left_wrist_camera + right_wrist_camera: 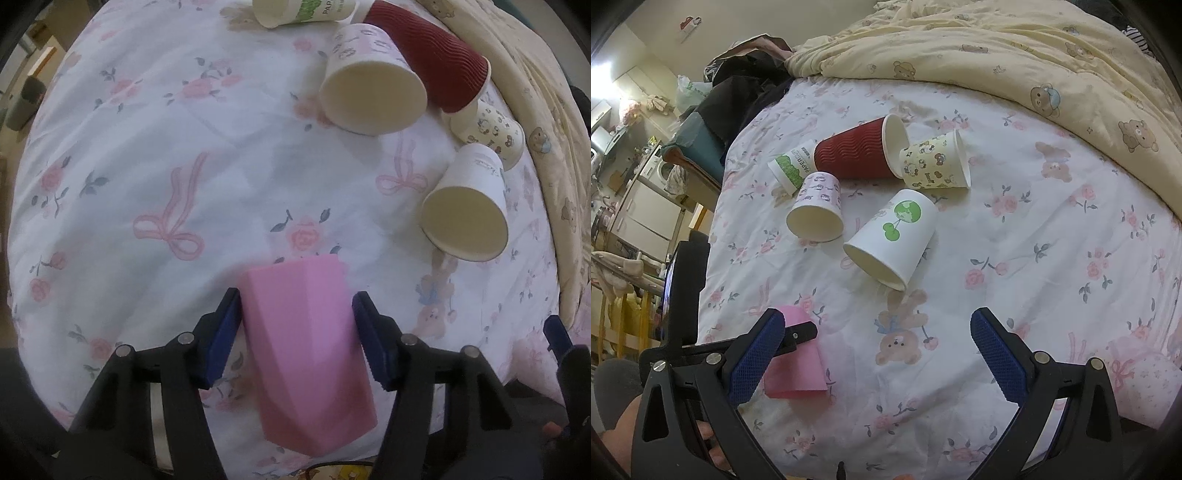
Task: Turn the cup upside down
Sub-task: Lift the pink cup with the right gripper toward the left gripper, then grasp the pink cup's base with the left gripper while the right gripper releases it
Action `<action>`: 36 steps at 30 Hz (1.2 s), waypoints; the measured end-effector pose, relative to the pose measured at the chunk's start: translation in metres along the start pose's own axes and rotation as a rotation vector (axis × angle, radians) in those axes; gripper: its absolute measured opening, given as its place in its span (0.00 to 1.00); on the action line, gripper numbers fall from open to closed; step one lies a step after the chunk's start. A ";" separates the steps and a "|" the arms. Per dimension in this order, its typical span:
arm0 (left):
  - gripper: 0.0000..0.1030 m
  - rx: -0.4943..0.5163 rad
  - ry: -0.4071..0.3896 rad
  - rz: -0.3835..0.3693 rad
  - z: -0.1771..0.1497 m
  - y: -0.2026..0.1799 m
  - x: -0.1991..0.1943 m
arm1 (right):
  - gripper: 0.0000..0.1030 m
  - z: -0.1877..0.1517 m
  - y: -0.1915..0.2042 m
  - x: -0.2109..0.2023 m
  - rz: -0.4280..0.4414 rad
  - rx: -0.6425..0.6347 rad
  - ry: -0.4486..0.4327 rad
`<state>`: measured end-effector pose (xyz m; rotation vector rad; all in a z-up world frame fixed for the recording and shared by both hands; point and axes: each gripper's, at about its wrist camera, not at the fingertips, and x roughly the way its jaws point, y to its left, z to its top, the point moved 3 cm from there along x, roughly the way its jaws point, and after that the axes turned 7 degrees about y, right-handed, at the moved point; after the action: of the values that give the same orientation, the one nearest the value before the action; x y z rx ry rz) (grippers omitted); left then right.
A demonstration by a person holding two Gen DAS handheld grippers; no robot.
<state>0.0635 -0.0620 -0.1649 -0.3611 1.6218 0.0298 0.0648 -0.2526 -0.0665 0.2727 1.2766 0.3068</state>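
While the left gripper [295, 332] pinches the one pink cup [306, 354] between its two blue pads low over the floral bedsheet [147, 147], the right gripper [877, 354] hovers with fingers spread. Five paper cups lie toppled beyond: one red ribbed cup [857, 155] and four pale printed ones.

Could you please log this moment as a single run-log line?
left hand-held gripper: around pink cup | right hand-held gripper: open, empty | paper cups: lying on bedsheet
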 end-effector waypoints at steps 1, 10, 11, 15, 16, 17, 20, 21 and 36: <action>0.55 0.006 0.000 -0.002 0.000 -0.001 -0.002 | 1.00 0.000 0.000 0.000 0.000 0.001 0.000; 0.53 0.056 -0.084 -0.027 0.001 0.015 -0.049 | 1.00 0.000 0.000 0.002 -0.002 -0.007 0.005; 0.53 0.062 -0.094 -0.027 0.000 0.017 -0.055 | 1.00 0.001 0.000 0.002 -0.001 -0.008 0.006; 0.51 0.093 -0.128 -0.037 -0.005 0.022 -0.076 | 1.00 -0.001 0.006 0.003 -0.004 -0.026 0.007; 0.50 0.102 -0.136 -0.038 -0.005 0.021 -0.077 | 1.00 -0.002 0.008 0.004 -0.006 -0.033 0.008; 0.50 0.109 -0.145 -0.041 -0.008 0.025 -0.082 | 1.00 -0.003 0.009 0.005 -0.007 -0.038 0.011; 0.50 0.125 -0.165 -0.049 -0.015 0.028 -0.088 | 1.00 -0.005 0.012 0.009 0.001 -0.039 0.026; 0.50 0.130 -0.172 -0.050 -0.016 0.029 -0.089 | 1.00 -0.006 0.012 0.011 0.002 -0.038 0.032; 0.49 0.112 -0.194 -0.190 -0.022 0.046 -0.087 | 1.00 -0.014 0.023 0.025 0.035 -0.046 0.073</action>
<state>0.0346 -0.0049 -0.0872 -0.4111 1.3858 -0.1652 0.0564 -0.2217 -0.0836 0.2461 1.3359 0.3786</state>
